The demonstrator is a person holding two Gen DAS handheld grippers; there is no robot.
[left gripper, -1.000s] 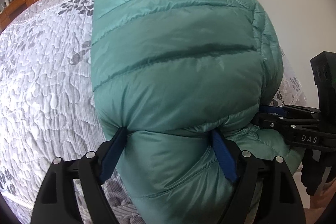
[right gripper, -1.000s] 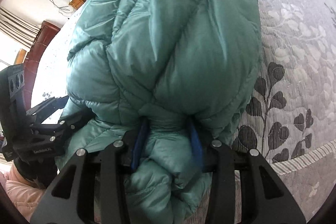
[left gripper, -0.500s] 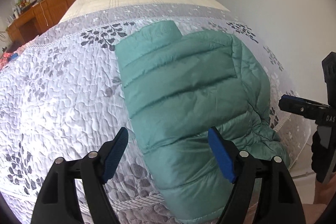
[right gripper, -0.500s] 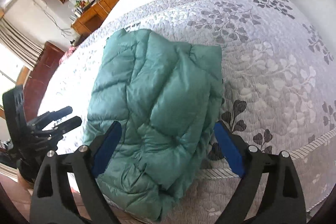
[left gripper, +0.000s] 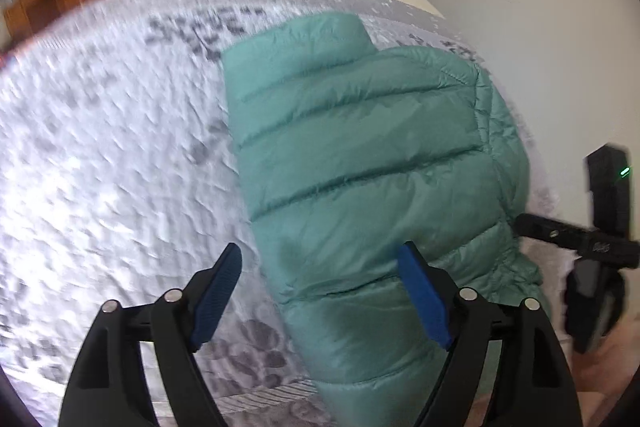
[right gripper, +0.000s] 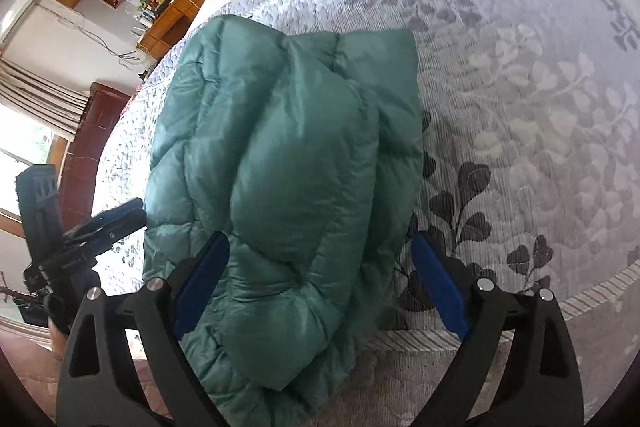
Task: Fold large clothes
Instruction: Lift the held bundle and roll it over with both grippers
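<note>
Seemingly untouched, jacket [left gripper: 360, 155] between spread tongs [left gripper: 320, 291]

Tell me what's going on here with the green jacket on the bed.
A person holding a gripper in each hand is folding a puffer jacket on a quilted bed. Right now neither one grips it: the left gripper and the right gripper are both open and hang over the near end of the jacket. It lies bundled near the bed's edge, with its near end hanging over that edge.

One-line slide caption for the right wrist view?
Open right gripper above folded teal puffer jacket on the floral bedspread.
</note>
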